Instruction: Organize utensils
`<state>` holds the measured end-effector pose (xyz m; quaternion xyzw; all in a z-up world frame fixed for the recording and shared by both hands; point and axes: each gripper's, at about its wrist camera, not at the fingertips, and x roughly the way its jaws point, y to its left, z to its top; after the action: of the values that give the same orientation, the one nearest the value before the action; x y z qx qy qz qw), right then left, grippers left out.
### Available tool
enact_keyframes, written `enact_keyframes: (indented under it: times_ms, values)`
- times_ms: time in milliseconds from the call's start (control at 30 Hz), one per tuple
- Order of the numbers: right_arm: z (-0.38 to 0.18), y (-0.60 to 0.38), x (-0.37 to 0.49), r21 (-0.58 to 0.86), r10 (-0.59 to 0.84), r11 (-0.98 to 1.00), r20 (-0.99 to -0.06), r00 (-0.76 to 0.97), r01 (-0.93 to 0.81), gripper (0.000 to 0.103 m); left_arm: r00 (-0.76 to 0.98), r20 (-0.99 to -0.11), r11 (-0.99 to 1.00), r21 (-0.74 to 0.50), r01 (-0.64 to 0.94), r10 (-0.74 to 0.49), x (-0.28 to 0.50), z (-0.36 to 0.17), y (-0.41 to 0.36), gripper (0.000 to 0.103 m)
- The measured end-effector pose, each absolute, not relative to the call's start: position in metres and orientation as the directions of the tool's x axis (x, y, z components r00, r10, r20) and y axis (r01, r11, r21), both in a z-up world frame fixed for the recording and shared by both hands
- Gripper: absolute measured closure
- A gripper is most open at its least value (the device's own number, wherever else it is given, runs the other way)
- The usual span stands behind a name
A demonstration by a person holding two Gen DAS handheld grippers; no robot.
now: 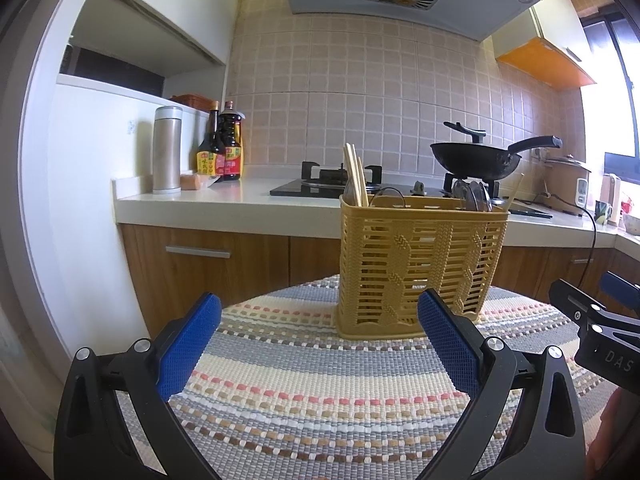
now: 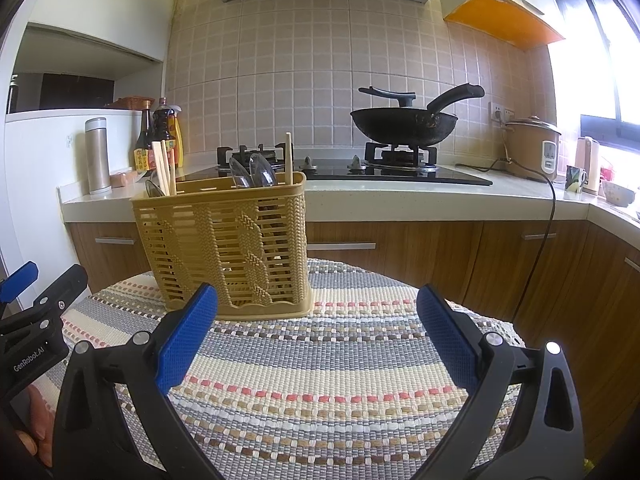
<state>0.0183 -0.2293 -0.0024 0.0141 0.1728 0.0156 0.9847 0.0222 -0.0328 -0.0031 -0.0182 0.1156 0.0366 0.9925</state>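
Observation:
A yellow slotted utensil basket stands upright at the far side of a round table covered by a striped woven mat. Wooden chopsticks and clear spoons stick up out of it; one more chopstick leans at its right end. My left gripper is open just in front of the basket, holding nothing. My right gripper is open to the basket's right, also holding nothing. Each gripper shows at the edge of the other's view.
Behind the table runs a white counter with a gas hob, a black wok, sauce bottles, a steel flask and a rice cooker whose cord hangs down. Wooden cabinets stand below.

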Motion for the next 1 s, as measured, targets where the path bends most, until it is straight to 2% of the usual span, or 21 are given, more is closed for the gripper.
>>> enact_keyframes:
  times_ms: [867, 1000]
  values:
    - [-0.0018, -0.2286, 0.0174, 0.035, 0.027, 0.999, -0.340, 0.940, -0.016, 0.008, 0.976, -0.204, 0.997, -0.006, -0.082, 0.079, 0.0198, -0.0035, -0.0357, 0.007]
    - [-0.0020, -0.2286, 0.0173, 0.034, 0.026, 0.999, -0.339, 0.940, -0.016, 0.008, 0.971, -0.235, 0.999, -0.010, -0.050, 0.046, 0.0227, -0.0035, -0.0356, 0.007]
